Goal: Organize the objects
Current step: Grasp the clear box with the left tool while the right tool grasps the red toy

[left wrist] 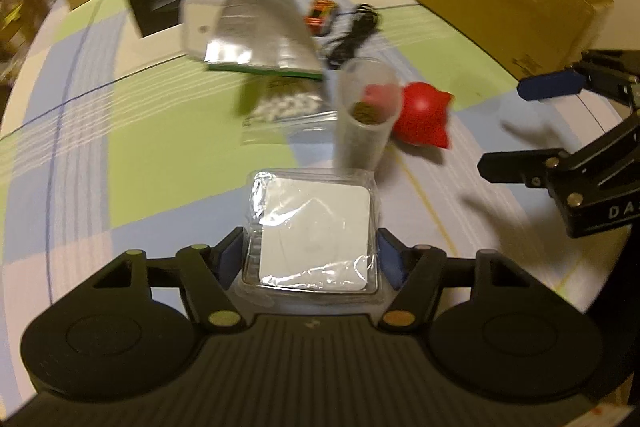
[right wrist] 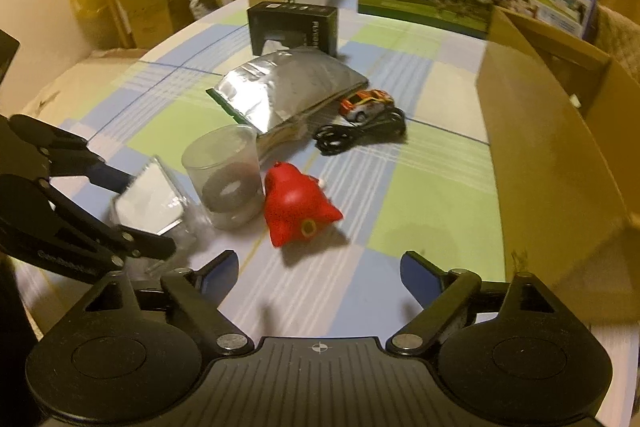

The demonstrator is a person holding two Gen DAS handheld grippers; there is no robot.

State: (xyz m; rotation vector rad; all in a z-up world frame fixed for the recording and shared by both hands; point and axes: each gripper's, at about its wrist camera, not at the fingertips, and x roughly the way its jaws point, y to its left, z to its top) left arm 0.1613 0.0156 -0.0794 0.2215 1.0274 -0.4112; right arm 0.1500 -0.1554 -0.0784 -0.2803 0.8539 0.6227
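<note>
A white square item in clear plastic wrap point(left wrist: 316, 227) sits between the blue pads of my left gripper point(left wrist: 311, 255), which press on its two sides. In the right wrist view the same package point(right wrist: 148, 199) is tilted in the left gripper point(right wrist: 144, 215) at the left edge. My right gripper point(right wrist: 320, 267) stands open above the checkered cloth, with nothing between its fingers. A red toy point(right wrist: 296, 207) lies just ahead of it. The right gripper point(left wrist: 520, 127) also shows at the right of the left wrist view, beyond the red toy point(left wrist: 424, 115).
A clear cup point(right wrist: 224, 179) stands beside the red toy. Behind lie a silver foil bag point(right wrist: 288, 87), a toy car point(right wrist: 366, 103), a black cable point(right wrist: 360, 135) and a black box point(right wrist: 292, 27). A zip bag of white pellets point(left wrist: 288, 111) lies by the cup. An open cardboard box point(right wrist: 560, 147) stands at the right.
</note>
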